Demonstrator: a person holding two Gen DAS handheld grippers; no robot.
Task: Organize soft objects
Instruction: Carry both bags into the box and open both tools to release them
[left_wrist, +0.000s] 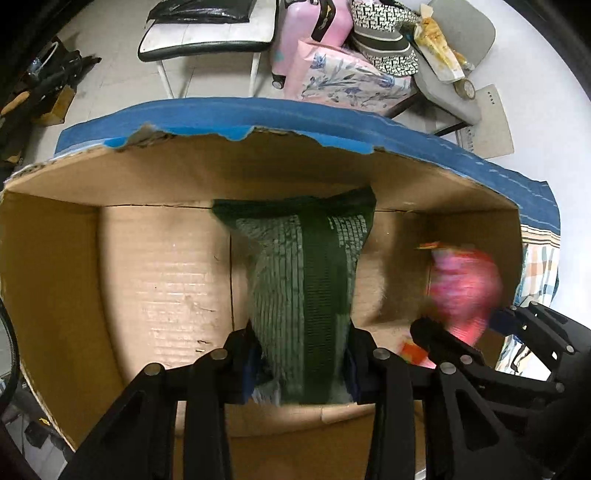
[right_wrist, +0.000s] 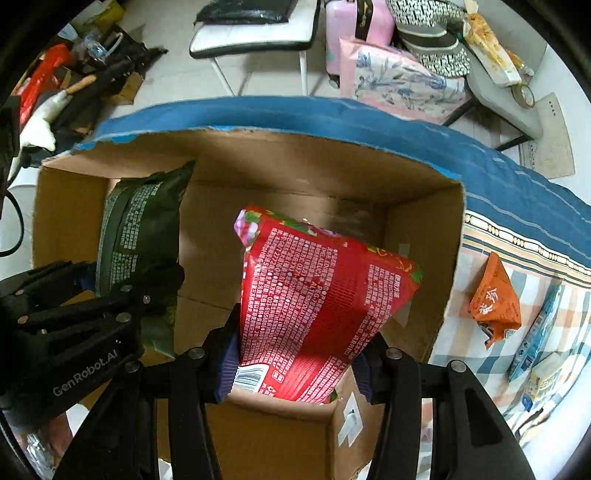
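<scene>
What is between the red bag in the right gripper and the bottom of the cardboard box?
Nothing visible. The red bag, held by the right gripper, hangs over bare box floor. The green bag in the left gripper hangs apart, on the left side.

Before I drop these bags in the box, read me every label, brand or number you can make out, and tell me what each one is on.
"GenRobot.AI": white lettering on the black left gripper body, right wrist view.
Red plastic snack bag, held in the right gripper: dense white print and a barcode, too small to read.
Dark green plastic snack bag: white print, unreadable.
Orange snack packet on the checked cloth: large white characters, not legible.
</scene>
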